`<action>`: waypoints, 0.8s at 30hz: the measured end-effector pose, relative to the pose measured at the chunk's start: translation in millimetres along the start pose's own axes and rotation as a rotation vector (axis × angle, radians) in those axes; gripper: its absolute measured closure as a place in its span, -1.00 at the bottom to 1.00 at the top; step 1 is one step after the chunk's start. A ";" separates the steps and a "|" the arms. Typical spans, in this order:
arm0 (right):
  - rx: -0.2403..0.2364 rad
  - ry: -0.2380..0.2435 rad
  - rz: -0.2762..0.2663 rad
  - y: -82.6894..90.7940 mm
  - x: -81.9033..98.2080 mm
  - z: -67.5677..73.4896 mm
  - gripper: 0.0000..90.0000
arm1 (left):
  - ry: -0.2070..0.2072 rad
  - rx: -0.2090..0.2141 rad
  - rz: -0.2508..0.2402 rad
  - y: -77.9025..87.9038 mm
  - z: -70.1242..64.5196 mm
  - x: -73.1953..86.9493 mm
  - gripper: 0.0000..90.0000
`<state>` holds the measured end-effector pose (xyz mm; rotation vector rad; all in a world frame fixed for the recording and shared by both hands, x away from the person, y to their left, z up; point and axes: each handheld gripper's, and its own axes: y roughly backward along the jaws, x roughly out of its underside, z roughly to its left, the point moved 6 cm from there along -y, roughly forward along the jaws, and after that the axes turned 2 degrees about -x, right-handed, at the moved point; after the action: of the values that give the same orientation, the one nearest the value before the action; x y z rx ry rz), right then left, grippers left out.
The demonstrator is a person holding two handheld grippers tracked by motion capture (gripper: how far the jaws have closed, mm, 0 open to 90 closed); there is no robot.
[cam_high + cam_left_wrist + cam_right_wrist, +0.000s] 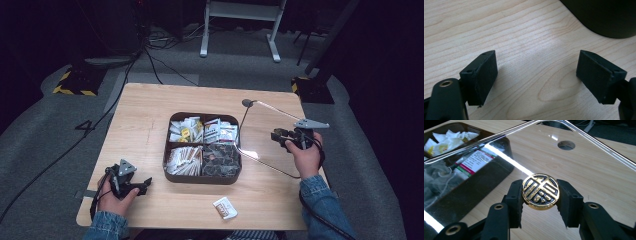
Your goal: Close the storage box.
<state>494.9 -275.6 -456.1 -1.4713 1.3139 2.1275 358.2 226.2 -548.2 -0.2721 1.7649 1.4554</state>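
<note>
A dark square box (202,177) with four compartments of sachets and tea bags stands in the middle of the wooden table (145,115). To its right, a clear lid (265,135) hangs tilted above the table. My right gripper (276,135) is shut on the lid's round gold-and-black knob (540,191), a pad pressing each side. Through the clear lid (579,162) I see the box (486,180) at the left. My left gripper (145,184) rests near the box's front left corner. In its own view the left gripper (536,72) is open over bare wood, with the box's corner (604,17) beyond.
A single white and brown sachet (225,208) lies near the table's front edge, below the box. A round grommet hole (247,102) sits in the table at the back right. Cables trail across the grey floor behind the table.
</note>
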 end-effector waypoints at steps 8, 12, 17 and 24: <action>-0.047 0.022 -0.014 1.1 -18.8 19.0 0.31 | 0.001 -0.001 -0.001 -0.3 0.0 -0.3 -0.61; -0.072 0.033 -0.032 1.7 -31.6 29.5 0.31 | 0.002 0.000 -0.001 -0.9 0.1 -0.9 -0.61; -0.100 0.041 -0.025 -0.9 -45.9 39.5 0.31 | 0.001 0.002 -0.001 -1.0 0.3 -1.0 -0.62; -0.102 0.063 -0.007 -6.9 -66.2 51.3 0.31 | -0.010 0.008 0.006 -1.1 1.2 -1.2 -0.63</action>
<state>497.8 -213.5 -399.6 -1.5927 1.2359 2.1907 360.3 226.6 -548.2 -0.2555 1.7651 1.4508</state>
